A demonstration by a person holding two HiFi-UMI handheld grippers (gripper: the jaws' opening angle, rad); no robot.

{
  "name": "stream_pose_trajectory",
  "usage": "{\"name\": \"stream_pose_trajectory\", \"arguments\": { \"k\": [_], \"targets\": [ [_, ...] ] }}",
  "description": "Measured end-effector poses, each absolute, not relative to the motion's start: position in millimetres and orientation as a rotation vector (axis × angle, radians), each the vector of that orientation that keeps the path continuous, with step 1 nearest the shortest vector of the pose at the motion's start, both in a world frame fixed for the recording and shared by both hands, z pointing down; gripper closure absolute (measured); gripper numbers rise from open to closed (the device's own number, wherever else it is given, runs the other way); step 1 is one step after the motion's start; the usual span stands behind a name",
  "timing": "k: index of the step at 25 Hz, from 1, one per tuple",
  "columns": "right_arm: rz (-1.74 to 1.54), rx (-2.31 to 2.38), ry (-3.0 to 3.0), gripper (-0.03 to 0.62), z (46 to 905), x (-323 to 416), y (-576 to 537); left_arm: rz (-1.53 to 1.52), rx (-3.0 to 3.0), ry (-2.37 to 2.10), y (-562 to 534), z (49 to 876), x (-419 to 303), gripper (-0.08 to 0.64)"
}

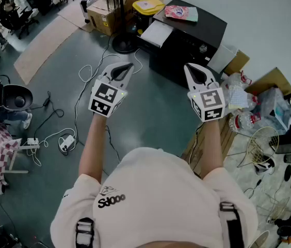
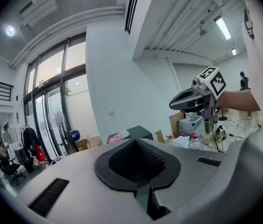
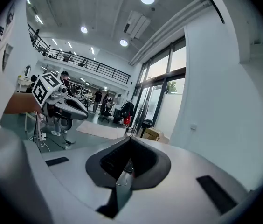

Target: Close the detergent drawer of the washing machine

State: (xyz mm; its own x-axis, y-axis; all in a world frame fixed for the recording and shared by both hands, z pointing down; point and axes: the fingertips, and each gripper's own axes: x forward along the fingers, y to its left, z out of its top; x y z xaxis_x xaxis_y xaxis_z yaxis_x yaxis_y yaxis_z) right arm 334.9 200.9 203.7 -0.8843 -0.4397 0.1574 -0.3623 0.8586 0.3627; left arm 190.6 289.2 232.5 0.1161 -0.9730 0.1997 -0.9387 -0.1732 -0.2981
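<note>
While you stand on the grey floor [image 1: 150, 112] with both arms held out in front, your left gripper [image 1: 125, 68] has its jaws pressed together with nothing between them; its own view shows the dark pads meeting at the tip [image 2: 134, 143]. Your right gripper [image 1: 190, 68] is the same, jaws together and empty, as its own view shows [image 3: 130, 142]. The two point forward, side by side and well apart, and each one shows in the other's camera.

The washing machine [image 1: 194, 32] is the black box ahead of you by the white wall, just beyond the gripper tips and nearer the right one. Its drawer [image 1: 157, 33] is the white tray sticking out at the left end of the machine, so it is not closed. Neither gripper touches it. A pink packet [image 1: 181, 13] lies on top of the machine.

White cables [image 1: 86, 94] trail over the floor to your left, and a heap of clear bags [image 1: 248, 107] sits to your right.
</note>
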Motion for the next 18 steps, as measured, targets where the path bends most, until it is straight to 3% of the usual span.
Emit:
{"name": "stream_pose_trajectory", "arguments": {
  "k": [18],
  "targets": [
    [-0.205, 0.523, -2.896, 0.598, 229.0, 293.7, 248.2, -0.53, -2.336, 1.985, 324.5, 260.9, 136.2, 0.543]
  ]
}}
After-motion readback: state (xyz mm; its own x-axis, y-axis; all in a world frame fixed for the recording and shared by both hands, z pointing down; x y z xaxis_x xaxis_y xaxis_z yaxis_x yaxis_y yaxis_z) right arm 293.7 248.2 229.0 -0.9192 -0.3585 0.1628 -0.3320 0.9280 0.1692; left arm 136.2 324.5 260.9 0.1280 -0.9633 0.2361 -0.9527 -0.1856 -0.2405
